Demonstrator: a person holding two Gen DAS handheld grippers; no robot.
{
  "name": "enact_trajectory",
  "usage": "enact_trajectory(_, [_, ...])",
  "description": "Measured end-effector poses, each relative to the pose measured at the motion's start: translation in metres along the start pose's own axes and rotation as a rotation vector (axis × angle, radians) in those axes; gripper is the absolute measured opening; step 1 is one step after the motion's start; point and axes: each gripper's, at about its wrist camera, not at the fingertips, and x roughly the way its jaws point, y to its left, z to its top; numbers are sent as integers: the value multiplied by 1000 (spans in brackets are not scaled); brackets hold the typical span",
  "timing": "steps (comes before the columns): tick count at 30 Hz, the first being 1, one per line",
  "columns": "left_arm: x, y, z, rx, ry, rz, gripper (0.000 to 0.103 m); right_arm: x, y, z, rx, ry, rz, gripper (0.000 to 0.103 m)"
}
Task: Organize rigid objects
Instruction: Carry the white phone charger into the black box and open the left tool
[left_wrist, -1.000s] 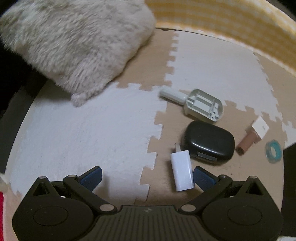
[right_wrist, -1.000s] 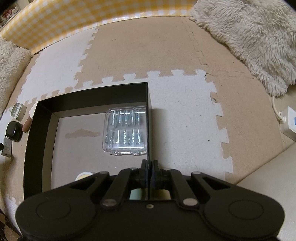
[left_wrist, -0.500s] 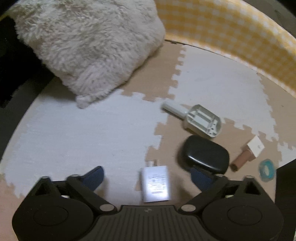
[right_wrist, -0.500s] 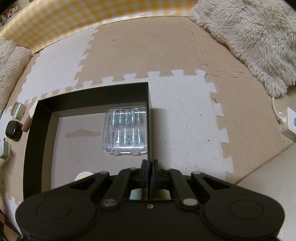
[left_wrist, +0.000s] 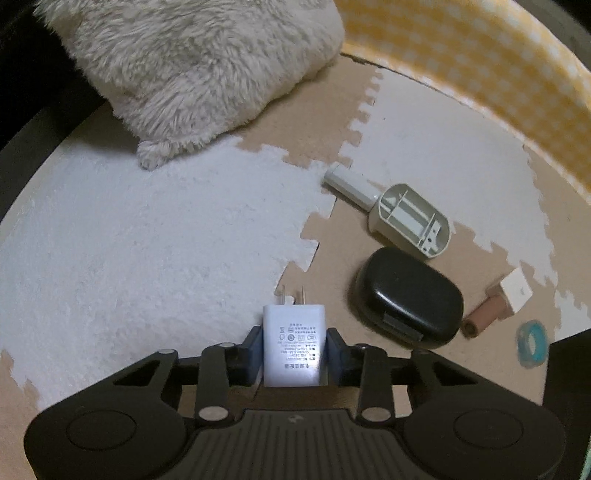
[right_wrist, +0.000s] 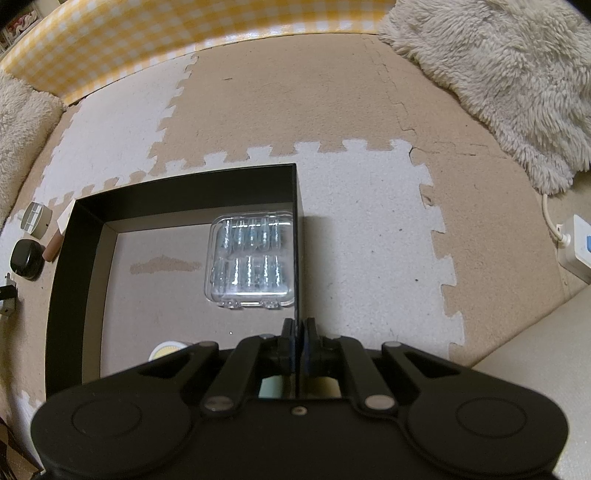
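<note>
Left hand-held gripper (left_wrist: 294, 341) just closed, clamping white charger (left_wrist: 293, 341).

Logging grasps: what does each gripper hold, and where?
Left gripper: white charger plug, by its side faces. Right gripper: black box, by its right wall.

Dim, warm indoor light — soft shadows, glare on the clear plastic case (right_wrist: 251, 260), fisheye bending and dark corners.

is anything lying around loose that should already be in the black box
Yes. The black case, grey scoop, brown tube and teal ring lie scattered on the foam mat, outside the black box. The left gripper has just closed on the white charger.
</note>
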Motion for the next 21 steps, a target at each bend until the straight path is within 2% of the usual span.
enact_trajectory(7, [-13,-21,-8,22,-13,-102,37,0,0,0,0,0,0,5])
enact_trajectory(12, [-30,-45,-20,54,-32,-210,37,0,0,0,1,0,1,5])
enact_trajectory(19, [-63,-80,-32,159,-84,-345,37,0,-1,0,2,-1,2,5])
enact_trajectory(21, [-74,-93,-36,230,-99,-401,37,0,0,0,1,-1,2,5])
